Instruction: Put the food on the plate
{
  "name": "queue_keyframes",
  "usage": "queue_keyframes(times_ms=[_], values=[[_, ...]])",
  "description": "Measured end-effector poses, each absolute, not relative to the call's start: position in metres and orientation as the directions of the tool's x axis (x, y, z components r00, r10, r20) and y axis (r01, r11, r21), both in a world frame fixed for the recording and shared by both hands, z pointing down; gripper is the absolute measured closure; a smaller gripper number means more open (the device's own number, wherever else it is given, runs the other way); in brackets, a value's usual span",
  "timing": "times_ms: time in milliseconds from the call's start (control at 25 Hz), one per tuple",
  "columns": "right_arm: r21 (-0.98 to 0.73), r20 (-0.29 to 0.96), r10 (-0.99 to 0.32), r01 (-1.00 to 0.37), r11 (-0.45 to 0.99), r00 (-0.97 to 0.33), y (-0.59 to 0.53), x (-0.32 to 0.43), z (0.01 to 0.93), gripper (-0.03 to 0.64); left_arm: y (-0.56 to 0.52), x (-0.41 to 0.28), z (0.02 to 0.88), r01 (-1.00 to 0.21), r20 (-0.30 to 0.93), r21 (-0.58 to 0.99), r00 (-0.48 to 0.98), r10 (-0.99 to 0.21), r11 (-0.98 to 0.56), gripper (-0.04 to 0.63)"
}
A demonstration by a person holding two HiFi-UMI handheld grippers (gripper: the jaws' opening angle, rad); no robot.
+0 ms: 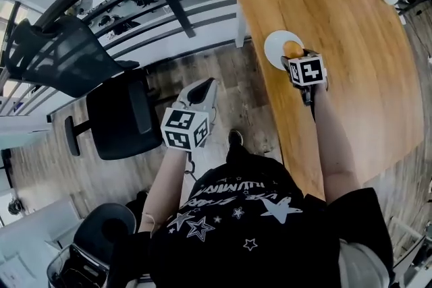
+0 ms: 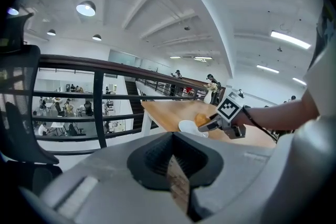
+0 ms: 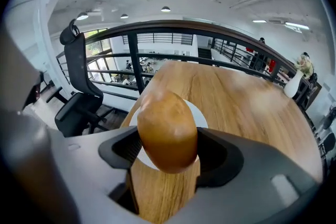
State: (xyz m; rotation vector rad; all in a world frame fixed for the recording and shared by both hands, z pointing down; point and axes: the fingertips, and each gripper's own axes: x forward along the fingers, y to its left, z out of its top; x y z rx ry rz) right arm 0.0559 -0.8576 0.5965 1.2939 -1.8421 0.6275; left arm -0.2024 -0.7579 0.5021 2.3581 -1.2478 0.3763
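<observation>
1. Bun [image 3: 167,131] is pinched in the right gripper [image 3: 167,165]: jaws wide, one pad pressed on each side of it.
2. Head view: the bun hangs over the plate [image 1: 273,44], on its 4 o'clock side. Can't tell if it touches.
3. Plate sits on the table [image 1: 351,44], near the table's 9 o'clock edge, close to the corner.
4. Left gripper [image 1: 197,96] is off the table, at 8 o'clock of the plate, over the floor [image 1: 175,74]. Jaws pressed almost together, only a thin slit, nothing in it.
5. Chair [image 1: 121,118] at 9 o'clock of the left gripper, railing [image 1: 169,3] at its 12.
</observation>
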Motion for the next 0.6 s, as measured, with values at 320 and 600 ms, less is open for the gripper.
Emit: queue_keyframes(times_ms=[320, 600], values=[[0.105, 0.871, -0.471, -0.885, 0.453, -0.137, -0.879, 0.048, 0.621, 0.293, -0.769, -0.204, 0.519, -0.843, 0.443, 0.284, 0.538, -0.717, -0.457, 0.594], [0.152, 0.872, -0.472, -0.842, 0.518, -0.132, -0.889, 0.040, 0.627, 0.293, -0.773, -0.194, 0.527, -0.840, 0.451, 0.292, 0.542, -0.709, -0.457, 0.594]])
